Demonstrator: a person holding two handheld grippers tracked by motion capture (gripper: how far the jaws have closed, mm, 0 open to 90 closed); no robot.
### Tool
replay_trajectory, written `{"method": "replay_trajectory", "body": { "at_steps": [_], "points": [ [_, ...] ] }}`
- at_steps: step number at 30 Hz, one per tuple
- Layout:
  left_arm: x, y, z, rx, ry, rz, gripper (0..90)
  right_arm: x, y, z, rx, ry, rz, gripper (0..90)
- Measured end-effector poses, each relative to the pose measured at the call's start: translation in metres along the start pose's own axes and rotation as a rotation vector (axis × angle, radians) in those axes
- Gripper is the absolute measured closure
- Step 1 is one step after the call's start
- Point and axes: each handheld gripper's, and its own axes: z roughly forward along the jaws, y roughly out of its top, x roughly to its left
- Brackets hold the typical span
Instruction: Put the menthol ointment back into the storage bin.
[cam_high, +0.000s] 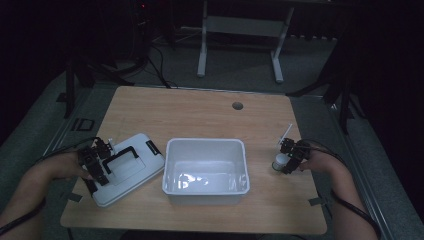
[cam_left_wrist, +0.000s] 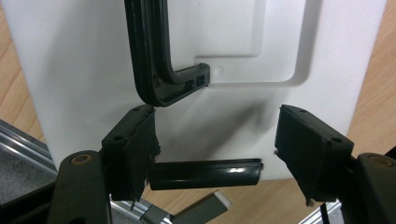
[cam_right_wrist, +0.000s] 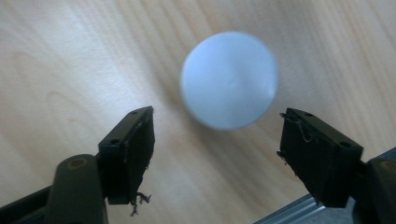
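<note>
Left gripper (cam_left_wrist: 212, 140): you hold it at the near left corner of the table, over the near end of the white lid (cam_left_wrist: 84, 70). The jaws stand apart, released, with a gap between the pads. Nothing is pinched between them.
Black latch (cam_left_wrist: 205, 173): it lies along the lid's near edge, between your left jaws and low in the left gripper view. One end is right beside the left pad; whether it touches I cannot tell. The other end stops short of the right pad.
Black handle (cam_left_wrist: 154, 60): it sits on the lid's top, just beyond your left jaw tips, with its bend nearest the left pad.
Right gripper (cam_right_wrist: 217, 154): you hold it near the table's right edge, pointing down at the wood. The jaws are parted and loose, not pressing on anything.
White round cap (cam_right_wrist: 229, 79): it shows from above as a pale disc, a little blurred, just past your right jaw tips and slightly toward the right pad. It stands clear of both pads.
Small jar (cam_high: 280, 161): in the high view it stands upright on the table just left of your right gripper, well right of the bin.
White bin (cam_high: 170, 170): open-topped, in the middle of the table between your two hands, with the lid lying askew to its left.
Table (cam_high: 200, 115): light wood, with a round hole near the far edge.
</note>
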Motion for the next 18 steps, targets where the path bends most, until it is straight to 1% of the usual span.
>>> {"method": "replay_trajectory", "body": {
  "at_steps": [4, 6, 8, 9, 10, 13, 14, 16, 18],
  "points": [
    [0.001, 0.000, -0.001, 0.003, 0.004, -0.001, 28.9, -0.004, 0.007, 0.003, 0.005, -0.005, -0.026, 29.7],
    [0.001, 0.000, -0.001, 0.001, -0.002, 0.000, 28.9, -0.005, 0.012, 0.004, 0.011, -0.013, -0.040, 30.9],
    [0.001, 0.000, -0.001, 0.004, -0.003, 0.000, 28.9, -0.006, 0.016, 0.005, 0.024, -0.013, -0.053, 32.4],
    [0.001, 0.000, 0.000, 0.004, -0.007, 0.002, 28.9, -0.006, 0.019, 0.005, 0.027, -0.021, -0.071, 33.3],
    [0.001, 0.000, 0.000, 0.004, -0.007, 0.002, 28.9, -0.006, 0.020, 0.005, 0.034, -0.020, -0.075, 34.1],
    [0.001, 0.000, 0.000, 0.009, -0.005, 0.007, 29.0, -0.004, 0.026, 0.006, 0.048, -0.034, -0.127, 36.7],
    [0.001, 0.000, 0.000, 0.009, -0.007, 0.007, 28.9, -0.004, 0.027, 0.006, 0.049, -0.036, -0.136, 36.8],
    [0.001, -0.001, 0.000, 0.012, -0.010, 0.008, 29.0, -0.002, 0.029, 0.005, 0.040, -0.057, -0.188, 40.4],
    [0.000, -0.002, 0.000, 0.019, -0.005, 0.007, 28.9, 0.000, 0.030, 0.005, 0.033, -0.054, -0.206, 43.5]
  ]
}}
